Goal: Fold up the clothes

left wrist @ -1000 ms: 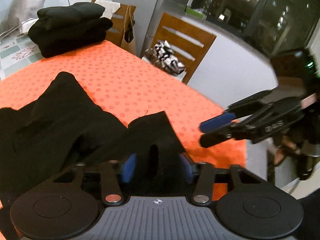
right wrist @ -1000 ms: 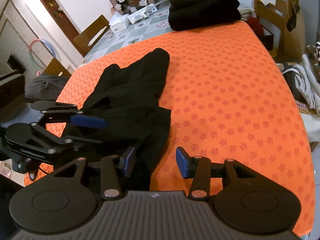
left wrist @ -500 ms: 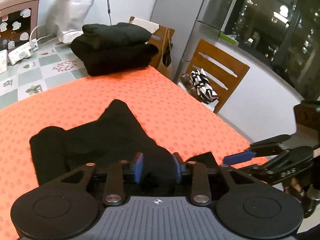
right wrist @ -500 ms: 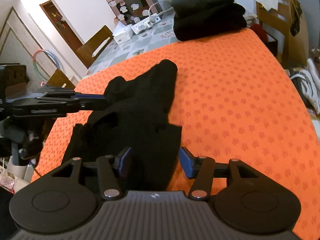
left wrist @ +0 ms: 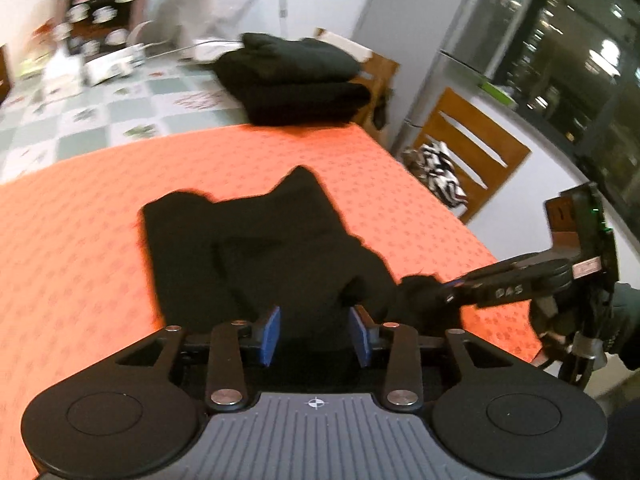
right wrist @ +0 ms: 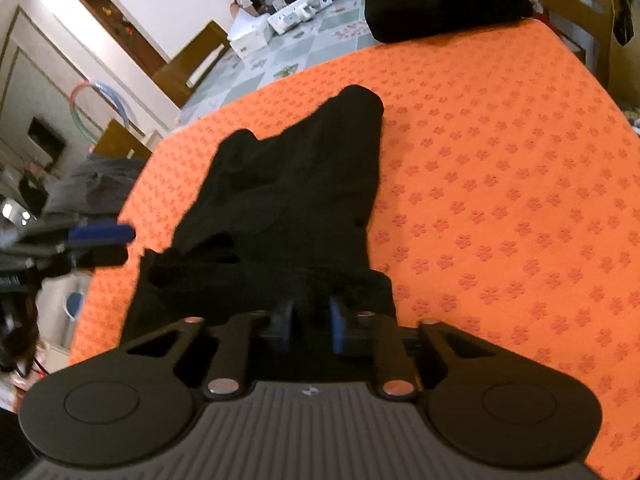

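Left tongs [left wrist: 314, 336] are opening over a black garment [right wrist: 296, 200] on the orange table [right wrist: 500, 200]. Right tongs [right wrist: 310, 330] are closing on its near edge. The cloth's folds are too dark to make out.

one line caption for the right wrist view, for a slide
Right gripper closing on the near edge of a black garment on the orange tablecloth.

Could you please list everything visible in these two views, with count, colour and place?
Crumpled garment: one, black, lying on the near half of the table.
Patterned tablecloth: one, orange, covering the table.
Stack of folded clothes: one, black, far end of the table.
Wooden chair: one, brown, beside the table, striped cloth on the seat.
White power strips: several, far tiled surface.
Left gripper: fingers opening, garment below.
Right gripper: fingers closing on the garment's near edge.
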`<state>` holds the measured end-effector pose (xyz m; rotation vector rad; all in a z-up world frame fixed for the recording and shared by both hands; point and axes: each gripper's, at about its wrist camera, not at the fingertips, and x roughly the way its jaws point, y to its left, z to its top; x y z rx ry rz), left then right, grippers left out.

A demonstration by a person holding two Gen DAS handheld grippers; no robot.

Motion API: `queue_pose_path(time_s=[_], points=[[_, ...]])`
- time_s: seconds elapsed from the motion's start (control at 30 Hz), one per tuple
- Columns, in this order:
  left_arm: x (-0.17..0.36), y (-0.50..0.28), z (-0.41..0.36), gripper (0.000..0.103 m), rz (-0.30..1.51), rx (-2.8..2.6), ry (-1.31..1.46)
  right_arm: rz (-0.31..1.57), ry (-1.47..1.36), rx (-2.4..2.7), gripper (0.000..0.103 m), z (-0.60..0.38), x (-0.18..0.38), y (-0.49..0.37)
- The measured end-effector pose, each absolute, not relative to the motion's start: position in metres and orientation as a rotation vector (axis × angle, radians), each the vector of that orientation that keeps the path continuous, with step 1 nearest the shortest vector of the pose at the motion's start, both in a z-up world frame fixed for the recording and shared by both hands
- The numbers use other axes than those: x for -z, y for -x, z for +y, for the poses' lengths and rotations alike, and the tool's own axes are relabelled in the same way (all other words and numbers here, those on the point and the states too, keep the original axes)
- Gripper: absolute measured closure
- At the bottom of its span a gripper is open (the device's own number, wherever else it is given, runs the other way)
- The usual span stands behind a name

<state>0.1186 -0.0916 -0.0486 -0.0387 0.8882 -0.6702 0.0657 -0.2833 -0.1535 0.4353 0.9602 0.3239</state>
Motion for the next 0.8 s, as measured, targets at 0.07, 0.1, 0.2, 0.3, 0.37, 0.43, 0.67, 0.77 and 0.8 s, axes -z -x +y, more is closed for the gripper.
queue_pose_path(time_s=[0.07, 0.1, 0.2, 0.3, 0.37, 0.43, 0.67, 0.77, 0.8], points=[[0.049, -0.112, -0.074, 0.061, 0.894, 0.633, 0.067, 0.937, -0.407, -0.339, 0.090, -0.277, 0.141, -0.060], [0.048, -0.109, -0.066, 0.061, 0.897, 0.618, 0.079, 0.924, -0.397, -0.355, 0.090, -0.274, 0.134, -0.057], [0.048, -0.097, -0.047, 0.061, 0.898, 0.584, 0.109, 0.890, -0.451, -0.492, 0.090, -0.267, 0.111, -0.051], [0.050, -0.087, -0.035, 0.060, 0.900, 0.552, 0.133, 0.881, -0.538, -0.644, 0.090, -0.264, 0.101, -0.055], [0.053, -0.084, -0.031, 0.060, 0.899, 0.529, 0.140, 0.888, -0.596, -0.682, 0.090, -0.269, 0.105, -0.065], [0.056, -0.082, -0.030, 0.060, 0.899, 0.514, 0.144, 0.901, -0.652, -0.655, 0.090, -0.282, 0.118, -0.077], [0.063, -0.078, -0.044, 0.062, 0.877, 0.509, 0.101, 0.935, -0.643, -0.421, 0.081, -0.321, 0.157, -0.100], [0.063, -0.080, -0.057, 0.076, 0.848, 0.554, 0.079, 0.910, -0.574, -0.349, 0.079, -0.325, 0.149, -0.096], [0.063, -0.081, -0.062, 0.081, 0.844, 0.573, 0.072, 0.898, -0.541, -0.359, 0.079, -0.322, 0.142, -0.093]])
